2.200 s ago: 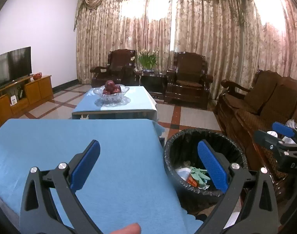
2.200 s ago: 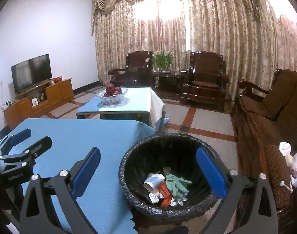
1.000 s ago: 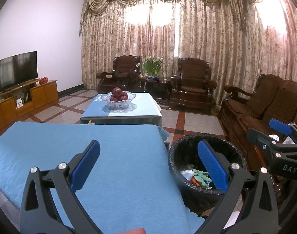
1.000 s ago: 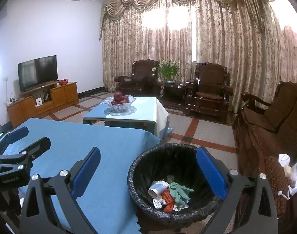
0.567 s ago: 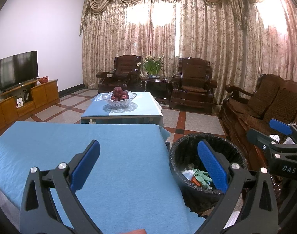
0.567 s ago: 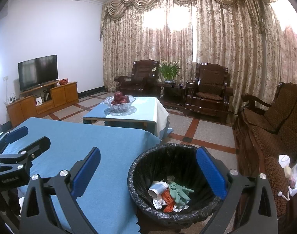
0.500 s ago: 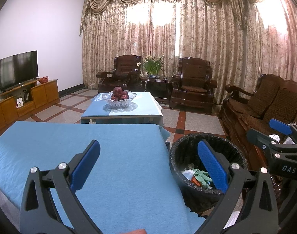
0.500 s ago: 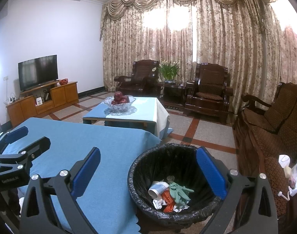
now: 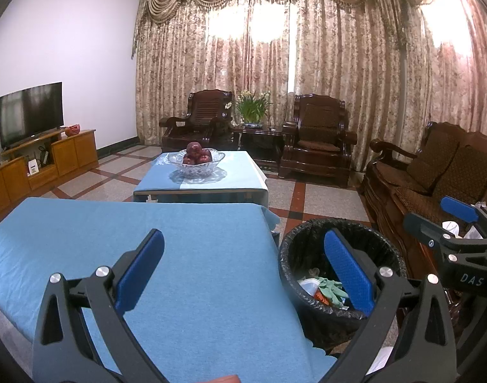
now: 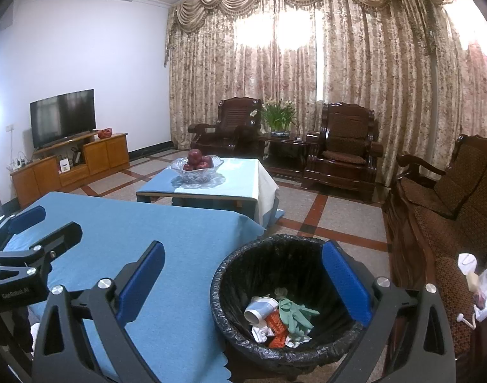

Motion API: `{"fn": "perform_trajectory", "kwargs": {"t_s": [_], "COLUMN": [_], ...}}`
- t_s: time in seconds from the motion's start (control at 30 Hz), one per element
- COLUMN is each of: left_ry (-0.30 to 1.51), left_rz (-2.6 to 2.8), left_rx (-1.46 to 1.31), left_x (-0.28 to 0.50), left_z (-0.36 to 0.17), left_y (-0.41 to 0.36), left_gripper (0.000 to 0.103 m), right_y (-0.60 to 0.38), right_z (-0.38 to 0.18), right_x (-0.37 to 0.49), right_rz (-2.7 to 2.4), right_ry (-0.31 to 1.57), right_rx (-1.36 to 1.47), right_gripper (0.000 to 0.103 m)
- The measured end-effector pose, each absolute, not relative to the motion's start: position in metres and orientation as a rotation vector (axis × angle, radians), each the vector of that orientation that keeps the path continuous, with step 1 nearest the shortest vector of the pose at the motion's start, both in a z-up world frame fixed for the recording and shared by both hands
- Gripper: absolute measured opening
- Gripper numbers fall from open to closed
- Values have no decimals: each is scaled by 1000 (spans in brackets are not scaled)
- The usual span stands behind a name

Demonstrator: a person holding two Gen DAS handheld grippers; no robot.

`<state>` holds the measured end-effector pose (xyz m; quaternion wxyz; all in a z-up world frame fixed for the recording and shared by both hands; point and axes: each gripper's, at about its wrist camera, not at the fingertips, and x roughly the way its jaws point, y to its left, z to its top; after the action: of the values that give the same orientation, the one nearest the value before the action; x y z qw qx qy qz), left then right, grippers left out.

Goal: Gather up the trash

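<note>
**Left wrist view and right wrist view: both claws spread, rubbish lying in the bin**

Left wrist view: nearest the lens, the left gripper (image 9: 243, 268) has its blue-padded fingers (image 9: 139, 273) spread wide with nothing between them. It hangs above the blue tablecloth (image 9: 186, 255) at the table's right end. Just off that end stands the black-lined trash bin (image 9: 307, 233), on the floor beside the table. Inside it lie a green glove (image 9: 331, 290), a white paper cup (image 9: 308, 285) and an orange scrap. At the right edge the right gripper (image 9: 447, 220) shows from the side, beyond the bin and in front of the dark wooden sofa (image 9: 435, 172).

From the right wrist view, the right gripper (image 10: 243, 268) is likewise spread and empty, its right finger over the bin's (image 10: 243, 255) near rim. The bin's contents are plainer here: the cup (image 10: 259, 309) on its side, the glove (image 10: 294, 314) beside it, an orange wrapper (image 10: 275, 320) and crumpled white paper (image 10: 262, 332) beneath. The left gripper (image 10: 35, 229) sits at the left edge over the tablecloth (image 10: 166, 233).

Farther off, a second low table (image 10: 243, 182) with a pale blue cover bears a glass bowl of red apples (image 10: 197, 162). Behind it two dark armchairs (image 10: 345, 146) flank a potted plant (image 10: 278, 115), with patterned curtains (image 10: 307, 63) at the back. A television (image 10: 63, 116) stands on a wooden cabinet (image 10: 71, 166) along the left wall.
</note>
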<state>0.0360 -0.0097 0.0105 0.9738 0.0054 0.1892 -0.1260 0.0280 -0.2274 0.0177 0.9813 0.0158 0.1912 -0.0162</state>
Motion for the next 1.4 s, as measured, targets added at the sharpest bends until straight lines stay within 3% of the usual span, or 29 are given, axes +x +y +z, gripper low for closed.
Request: {"fn": "perform_trajectory", "kwargs": {"t_s": [1.4], "left_ry": [385], "left_rz": [-254], "left_rx": [12], "left_x": [38], "left_z": [12], "left_y": [-7], "left_gripper": [98], "right_y": [-225], "right_z": [19], "right_x": [28], "right_rz": [-33], "right_ry": [388], "right_rx": [32], "right_gripper": [97]}}
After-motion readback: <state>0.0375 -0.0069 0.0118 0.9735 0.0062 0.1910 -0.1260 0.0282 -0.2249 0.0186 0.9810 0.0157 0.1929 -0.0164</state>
